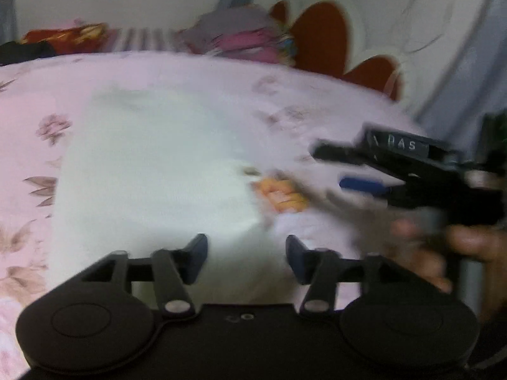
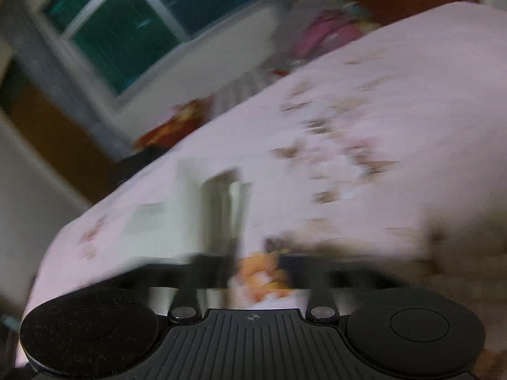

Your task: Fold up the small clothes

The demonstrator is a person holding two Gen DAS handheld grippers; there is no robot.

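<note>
Lying flat on the bed, the white garment spreads just ahead of the left gripper. An orange print marks the cloth ahead and to the right of that gripper. Left gripper: fingers parted, nothing between the pads, white cloth visible through the gap. No earlier picture to compare.

Right gripper, as seen from the left wrist: to the right of the left gripper, held sideways over the bed, a blue pad and a black finger well apart, nothing pinched. A hand grips its body from below. Heavy blur.

Containers: none identifiable. A loose heap of coloured clothes sits at the far edge of the bed, beyond the garment; individual items cannot be told.

Right wrist view, strongly tilted and blurred: the right gripper's fingers smear into dark bars spread apart, with the orange print showing between them; contact cannot be told. The white garment lies ahead-left of it. This view alone shows a window past the bed; the left wrist view alone shows the hand and both grippers together.
</note>
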